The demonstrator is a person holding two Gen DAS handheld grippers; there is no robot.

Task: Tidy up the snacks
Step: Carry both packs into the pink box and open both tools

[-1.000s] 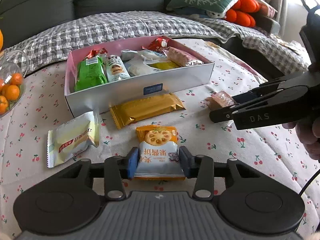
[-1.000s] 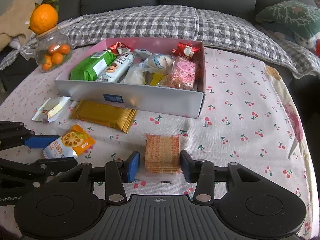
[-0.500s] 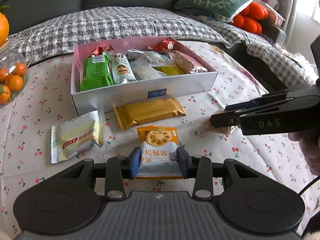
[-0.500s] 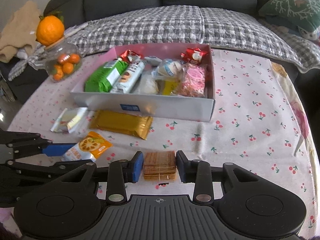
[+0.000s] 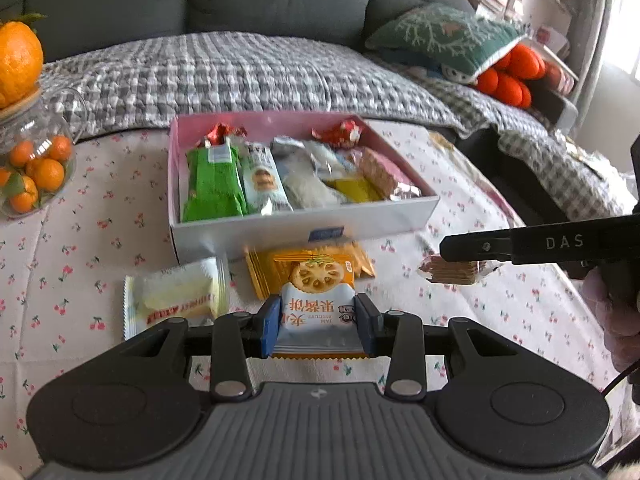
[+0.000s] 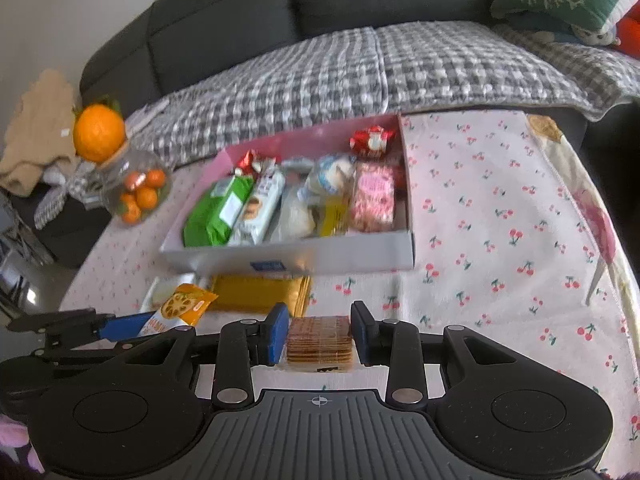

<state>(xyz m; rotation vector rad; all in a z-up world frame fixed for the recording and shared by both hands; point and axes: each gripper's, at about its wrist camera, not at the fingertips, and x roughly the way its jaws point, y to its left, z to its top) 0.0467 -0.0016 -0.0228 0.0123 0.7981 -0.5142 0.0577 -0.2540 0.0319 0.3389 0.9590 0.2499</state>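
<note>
My left gripper (image 5: 318, 326) is shut on an orange and white jam biscuit packet (image 5: 318, 300) and holds it above the table, in front of the snack box (image 5: 304, 232). My right gripper (image 6: 319, 338) is shut on a clear pack of brown wafers (image 6: 319, 340), also lifted. In the left wrist view the right gripper (image 5: 452, 256) shows at the right with the wafers (image 5: 452, 271). The box (image 6: 360, 256) holds several snacks. A gold bar packet (image 5: 264, 276) and a pale yellow packet (image 5: 176, 300) lie on the cloth before the box.
A glass jar of small oranges (image 5: 32, 168) with a big orange on its lid stands at the table's left. A sofa with a checked blanket (image 6: 360, 68) runs behind the table. The cherry-print tablecloth (image 6: 500, 240) lies to the right of the box.
Both grippers have risen with their packets off the table and moved toward the box. The right gripper closed tighter on the wafers.
</note>
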